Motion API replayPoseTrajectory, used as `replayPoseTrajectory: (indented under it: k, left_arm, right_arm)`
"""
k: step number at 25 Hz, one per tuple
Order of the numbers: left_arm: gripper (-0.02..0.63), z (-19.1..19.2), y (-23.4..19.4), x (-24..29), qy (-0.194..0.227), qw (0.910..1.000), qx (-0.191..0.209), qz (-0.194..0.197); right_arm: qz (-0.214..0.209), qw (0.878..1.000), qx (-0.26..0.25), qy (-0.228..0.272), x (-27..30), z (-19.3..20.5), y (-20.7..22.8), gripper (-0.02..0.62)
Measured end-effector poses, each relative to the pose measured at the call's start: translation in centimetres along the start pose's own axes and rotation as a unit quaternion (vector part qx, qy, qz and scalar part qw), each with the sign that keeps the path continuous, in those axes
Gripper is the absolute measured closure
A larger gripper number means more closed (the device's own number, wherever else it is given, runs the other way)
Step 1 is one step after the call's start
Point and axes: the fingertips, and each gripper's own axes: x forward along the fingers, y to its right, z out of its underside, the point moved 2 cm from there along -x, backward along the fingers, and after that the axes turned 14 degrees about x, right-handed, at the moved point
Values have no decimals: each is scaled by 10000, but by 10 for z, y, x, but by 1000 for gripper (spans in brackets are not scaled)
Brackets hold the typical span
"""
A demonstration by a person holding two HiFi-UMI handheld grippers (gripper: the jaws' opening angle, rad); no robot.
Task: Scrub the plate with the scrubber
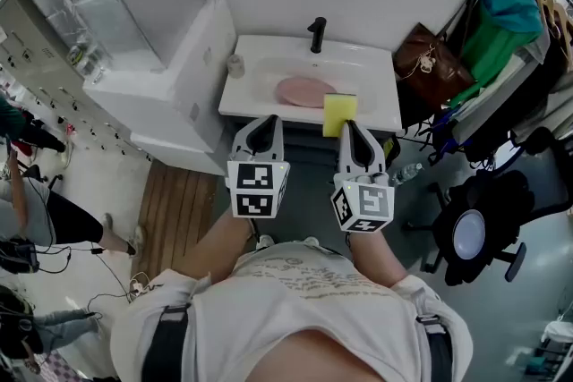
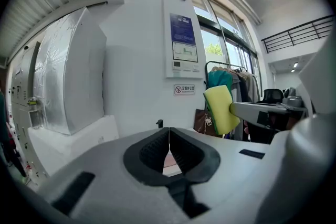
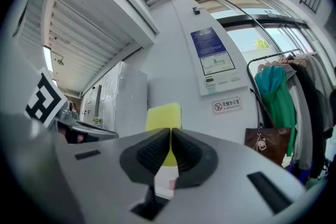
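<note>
Since both grippers hang short of the basin, the job looks barely begun from where I stand.

Plate: the pink plate (image 1: 304, 90) lies flat in the white sink (image 1: 380, 116), below the black faucet (image 1: 317, 34). Nothing touches it.

Done: the scrubber (image 1: 339, 114) is picked up and ready, and I'd say that is the only step finished.

Left to do: bring the scrubber down onto the plate and rub it over. Steadying the plate may fall to the other tool. No rubbing looks to have happened yet, though I can't see foam or water either way.

Right gripper (image 1: 352, 128): jaws pinched narrow on the lower edge of the yellow scrubber. The sponge stands up out of the pads, raised in the air over the sink's front rim, just right of the plate and apart from it.

Left gripper (image 1: 265, 123): jaws fully closed, pad against pad, with nothing between them. It hangs level with its partner in front of the sink, touching nothing.

Nearby: a small cup (image 1: 235, 65) sits on the sink's left corner, well away from both tools.
</note>
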Motion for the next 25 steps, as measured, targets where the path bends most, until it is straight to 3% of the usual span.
replayPoseTrajectory:
  k: [15, 25]
  left_arm:
    - [583, 2, 58, 12, -200, 9996, -163, -110]
    - [583, 11, 52, 22, -237, 9994, -197, -176]
  right_arm:
    - [-237, 9997, 31, -61, -23, -8, 54, 561]
    - [-302, 9995, 29, -75, -15, -2, 59, 561]
